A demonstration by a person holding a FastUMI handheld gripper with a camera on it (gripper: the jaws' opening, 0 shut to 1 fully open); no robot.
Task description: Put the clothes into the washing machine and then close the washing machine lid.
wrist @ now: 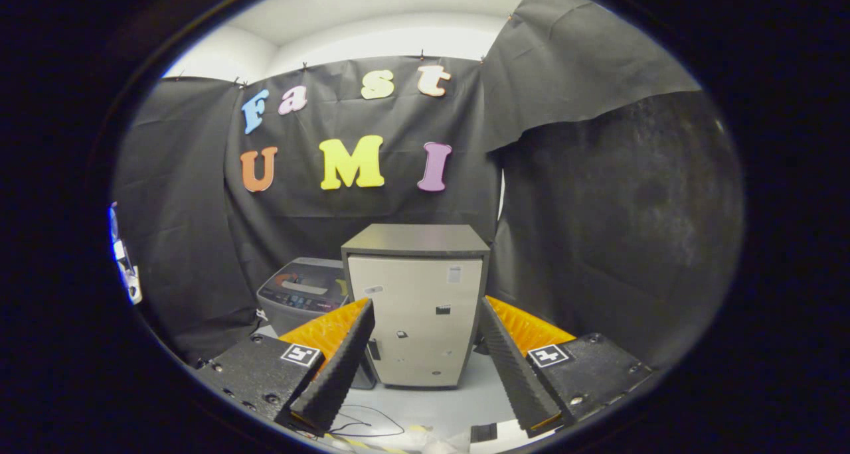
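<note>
My gripper [425,314] is open, with nothing between its two fingers [339,368]. Well beyond the fingers, to the left, stands a small grey top-loading washing machine [302,295] with its lid down; a dark control panel runs along its top. It is partly hidden behind the left finger and a cabinet. I cannot make out any clothes for certain; a bit of pale material [431,444] lies on the floor just below the fingers.
A boxy cabinet [415,304] with a pale door and dark top stands straight ahead between the fingers, right beside the washing machine. A thin black cable [368,427] loops over the pale floor [438,404] near the fingers. Black cloth walls close in the booth.
</note>
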